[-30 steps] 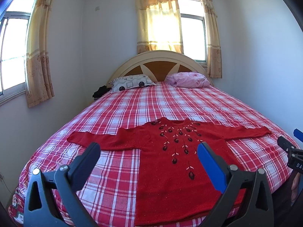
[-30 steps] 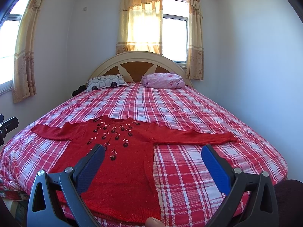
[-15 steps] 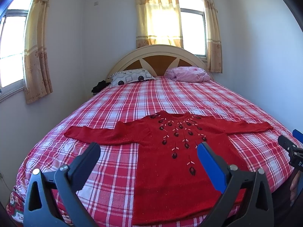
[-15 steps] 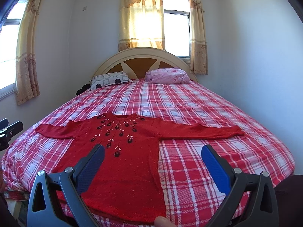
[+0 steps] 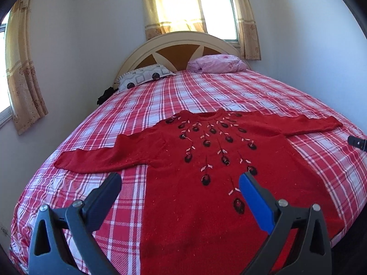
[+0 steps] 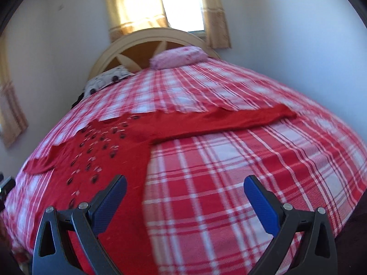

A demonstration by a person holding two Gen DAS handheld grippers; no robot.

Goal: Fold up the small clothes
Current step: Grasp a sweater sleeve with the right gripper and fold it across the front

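A red knitted sweater (image 5: 201,160) with dark embroidered flowers lies flat, front up, on the bed, both sleeves spread sideways. My left gripper (image 5: 180,183) hovers open above its lower body, nothing between the fingers. In the right wrist view the sweater (image 6: 110,151) is at the left, its right sleeve (image 6: 229,119) stretching across the middle. My right gripper (image 6: 184,186) is open over bare bedspread beside the sweater's right side edge. That view is blurred by motion. A tip of the other gripper (image 5: 357,142) shows at the right edge of the left wrist view.
The bed has a red and white plaid bedspread (image 5: 229,91), a curved cream headboard (image 5: 179,43), a patterned grey pillow (image 5: 144,78) and a pink pillow (image 5: 215,63). White walls close in on both sides. Curtained windows (image 5: 181,4) are behind the headboard and at left.
Both grippers have moved forward and lower toward the bed. The right gripper has swung right, over the bedspread toward the right sleeve. Both stay open; the sweater has not moved.
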